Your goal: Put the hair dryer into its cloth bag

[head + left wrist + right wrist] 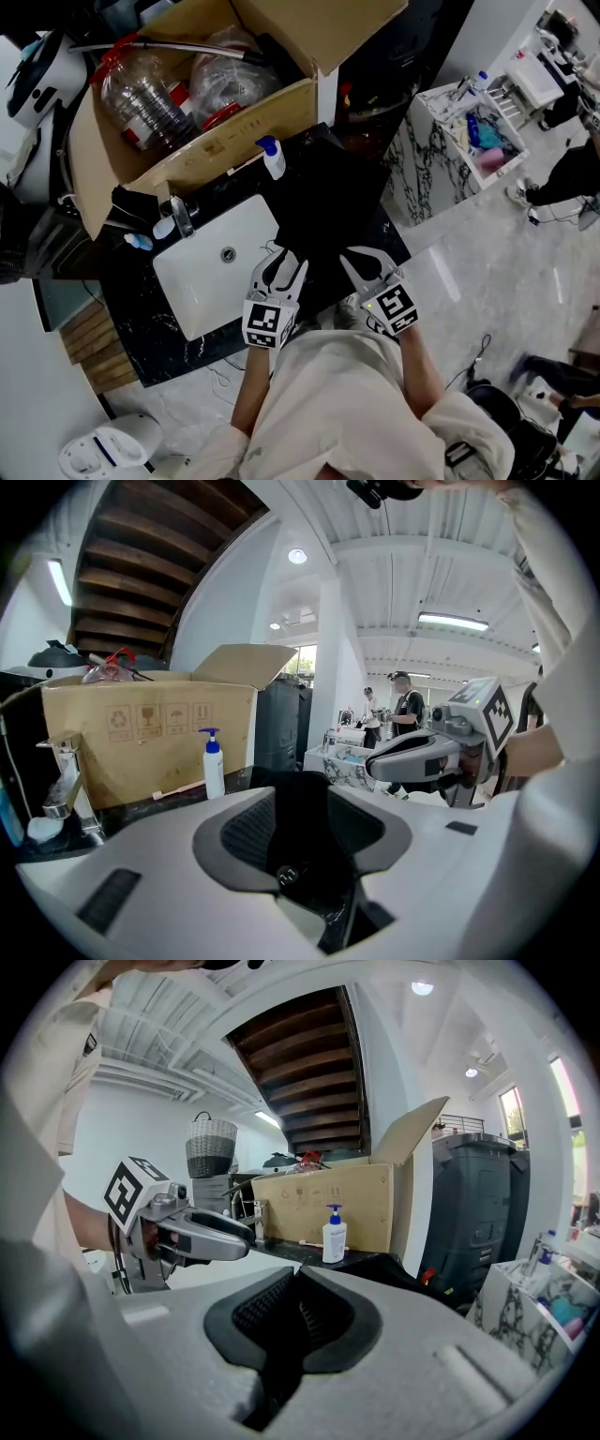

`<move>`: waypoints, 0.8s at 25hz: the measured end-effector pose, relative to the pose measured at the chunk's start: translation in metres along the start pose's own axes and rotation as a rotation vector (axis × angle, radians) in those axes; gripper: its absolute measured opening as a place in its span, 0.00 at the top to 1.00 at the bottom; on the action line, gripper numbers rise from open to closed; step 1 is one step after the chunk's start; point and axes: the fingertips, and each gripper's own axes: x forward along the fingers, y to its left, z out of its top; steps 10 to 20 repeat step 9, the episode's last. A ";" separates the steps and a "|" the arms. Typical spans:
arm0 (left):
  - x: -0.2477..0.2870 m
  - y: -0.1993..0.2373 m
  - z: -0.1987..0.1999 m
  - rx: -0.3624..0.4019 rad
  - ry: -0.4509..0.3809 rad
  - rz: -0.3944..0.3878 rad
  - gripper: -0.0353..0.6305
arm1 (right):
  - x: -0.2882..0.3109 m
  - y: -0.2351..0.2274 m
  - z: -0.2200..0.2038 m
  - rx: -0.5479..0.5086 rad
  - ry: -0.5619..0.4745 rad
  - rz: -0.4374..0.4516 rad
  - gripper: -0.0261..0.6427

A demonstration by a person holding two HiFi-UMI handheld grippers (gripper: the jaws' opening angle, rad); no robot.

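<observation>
Black cloth bag point(328, 211) lies on counter point(141, 319), just right of sink point(220, 267). L hand-held gripper point(286, 262) is closed on bag edge by sink. R hand-held gripper point(361, 258) closed too, prob. on same edge. No hair dryer seen: already inside bag or out of view, can't tell.

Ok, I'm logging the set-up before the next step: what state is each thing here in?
Black cloth bag: lying on the black stone counter, near edge pinched by both grippers.
Left gripper: shut on the bag's edge.
Right gripper: shut on the bag's edge.
Brown cardboard box: flaps open, clear plastic bottles inside.
White pump bottle with blue top: upright.
White rectangular sink: empty.
</observation>
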 end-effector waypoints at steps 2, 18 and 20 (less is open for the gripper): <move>0.001 0.000 0.001 0.002 -0.001 -0.002 0.69 | 0.000 -0.001 0.001 0.000 0.001 -0.005 0.94; -0.001 0.001 0.002 0.010 -0.010 0.000 0.70 | -0.003 -0.002 -0.001 0.004 0.002 -0.021 0.94; -0.001 0.001 0.002 0.010 -0.010 0.000 0.70 | -0.003 -0.002 -0.001 0.004 0.002 -0.021 0.94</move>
